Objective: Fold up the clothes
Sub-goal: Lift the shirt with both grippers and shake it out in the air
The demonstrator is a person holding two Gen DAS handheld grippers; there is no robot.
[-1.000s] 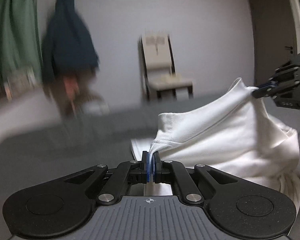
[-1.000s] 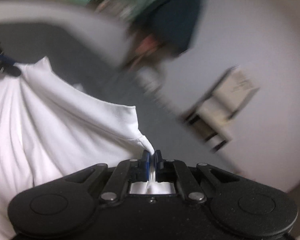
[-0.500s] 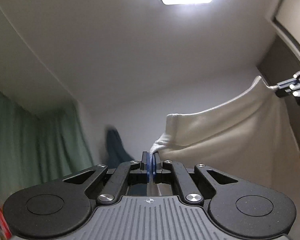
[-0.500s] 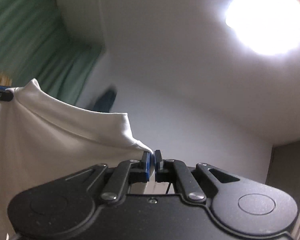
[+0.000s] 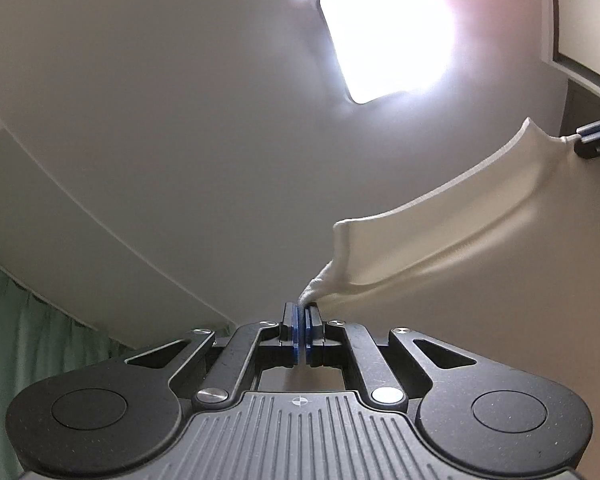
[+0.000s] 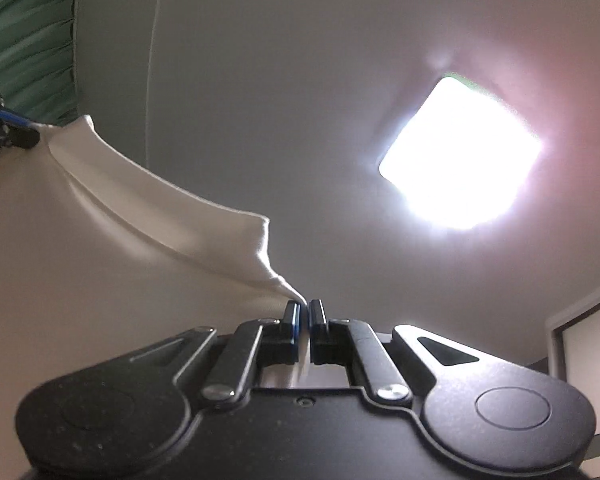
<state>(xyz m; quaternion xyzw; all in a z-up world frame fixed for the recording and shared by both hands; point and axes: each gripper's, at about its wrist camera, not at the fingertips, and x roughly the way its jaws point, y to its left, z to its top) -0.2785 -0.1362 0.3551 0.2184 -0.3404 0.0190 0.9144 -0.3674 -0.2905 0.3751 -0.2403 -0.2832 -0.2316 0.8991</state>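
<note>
A white garment (image 5: 480,248) is held up in the air, stretched between both grippers, with its top edge sagging in the middle. My left gripper (image 5: 302,312) is shut on one top corner of it. My right gripper (image 6: 305,310) is shut on the other top corner of the white garment (image 6: 80,240). The right gripper shows at the right edge of the left wrist view (image 5: 596,136). The left gripper shows at the left edge of the right wrist view (image 6: 4,128). Both cameras point up at the ceiling. The garment's lower part is out of view.
A bright square ceiling light (image 5: 388,36) is overhead; it also shows in the right wrist view (image 6: 460,160). A green curtain (image 5: 28,328) hangs at the left, and shows in the right wrist view (image 6: 28,40). A dark door frame (image 5: 580,64) is at the upper right.
Both grippers have risen and tilted upward with the garment, lifting it off the grey surface. The views went from the room and chair to the ceiling.
</note>
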